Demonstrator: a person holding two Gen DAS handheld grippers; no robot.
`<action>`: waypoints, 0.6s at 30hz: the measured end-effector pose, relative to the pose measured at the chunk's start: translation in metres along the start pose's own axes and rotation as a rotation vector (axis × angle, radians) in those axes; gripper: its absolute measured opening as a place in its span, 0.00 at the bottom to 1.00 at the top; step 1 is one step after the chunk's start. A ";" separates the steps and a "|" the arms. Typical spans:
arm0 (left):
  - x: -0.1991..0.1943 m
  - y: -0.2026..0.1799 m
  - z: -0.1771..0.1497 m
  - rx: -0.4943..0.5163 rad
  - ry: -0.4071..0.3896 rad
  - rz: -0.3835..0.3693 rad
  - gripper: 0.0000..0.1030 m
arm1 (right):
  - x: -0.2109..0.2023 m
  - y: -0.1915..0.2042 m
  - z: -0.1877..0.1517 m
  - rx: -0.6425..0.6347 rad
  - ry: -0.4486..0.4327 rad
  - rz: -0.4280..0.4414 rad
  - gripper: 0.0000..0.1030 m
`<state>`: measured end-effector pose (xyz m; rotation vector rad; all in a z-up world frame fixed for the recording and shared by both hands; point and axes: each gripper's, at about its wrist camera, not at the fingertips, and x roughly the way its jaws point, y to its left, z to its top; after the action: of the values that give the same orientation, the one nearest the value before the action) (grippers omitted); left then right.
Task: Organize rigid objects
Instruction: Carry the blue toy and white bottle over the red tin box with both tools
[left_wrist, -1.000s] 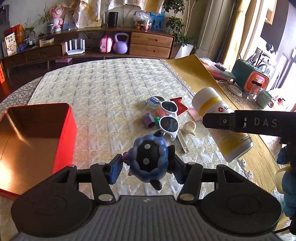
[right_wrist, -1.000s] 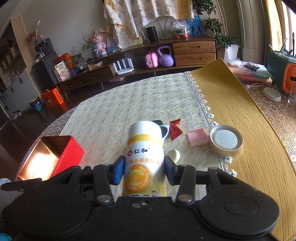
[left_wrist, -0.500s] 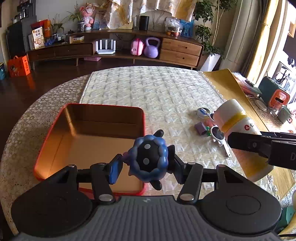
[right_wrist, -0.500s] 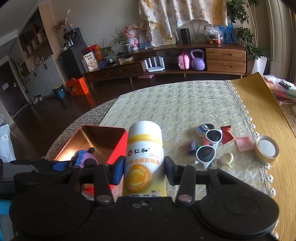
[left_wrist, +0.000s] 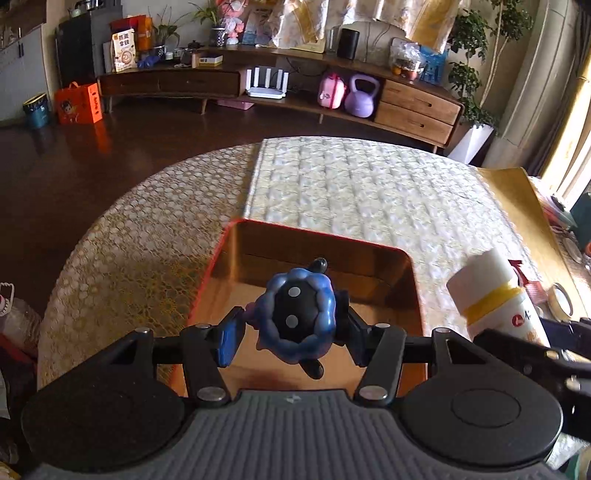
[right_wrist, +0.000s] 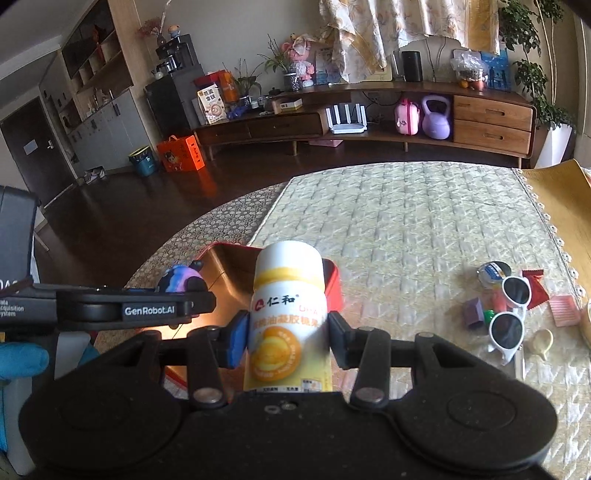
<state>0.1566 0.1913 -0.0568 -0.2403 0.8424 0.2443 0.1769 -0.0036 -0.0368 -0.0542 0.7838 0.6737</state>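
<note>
My left gripper (left_wrist: 291, 334) is shut on a blue and black round toy (left_wrist: 297, 317) and holds it above the open red tin box (left_wrist: 317, 236), whose inside is gold. My right gripper (right_wrist: 288, 332) is shut on a white and yellow supplement bottle (right_wrist: 288, 295), held just right of the box (right_wrist: 330, 284). The bottle also shows at the right of the left wrist view (left_wrist: 495, 295). The toy (right_wrist: 181, 278) and the left gripper's side show at the left of the right wrist view.
On the quilted table mat (right_wrist: 406, 221) to the right lie white sunglasses (right_wrist: 508, 314), a purple block (right_wrist: 474, 312), a red wrapper (right_wrist: 535, 288), a pink block (right_wrist: 563, 310), a small cream scoop (right_wrist: 541, 341) and a small jar (right_wrist: 493, 271). A yellow cloth (left_wrist: 517, 199) covers the table's right side.
Both grippers have moved left with their loads. The toy now hangs over the red box, and the bottle has come up beside the box's right wall.
</note>
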 end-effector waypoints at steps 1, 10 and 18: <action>0.004 0.003 0.004 0.002 -0.001 0.006 0.54 | 0.005 0.004 0.001 -0.005 0.003 0.000 0.43; 0.042 0.018 0.027 0.019 0.030 0.033 0.54 | 0.051 0.032 0.003 -0.062 0.051 -0.019 0.43; 0.070 0.009 0.031 0.050 0.075 0.021 0.54 | 0.087 0.040 -0.004 -0.124 0.115 -0.056 0.43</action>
<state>0.2201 0.2179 -0.0907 -0.1952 0.9244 0.2347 0.1957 0.0741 -0.0902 -0.2284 0.8478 0.6695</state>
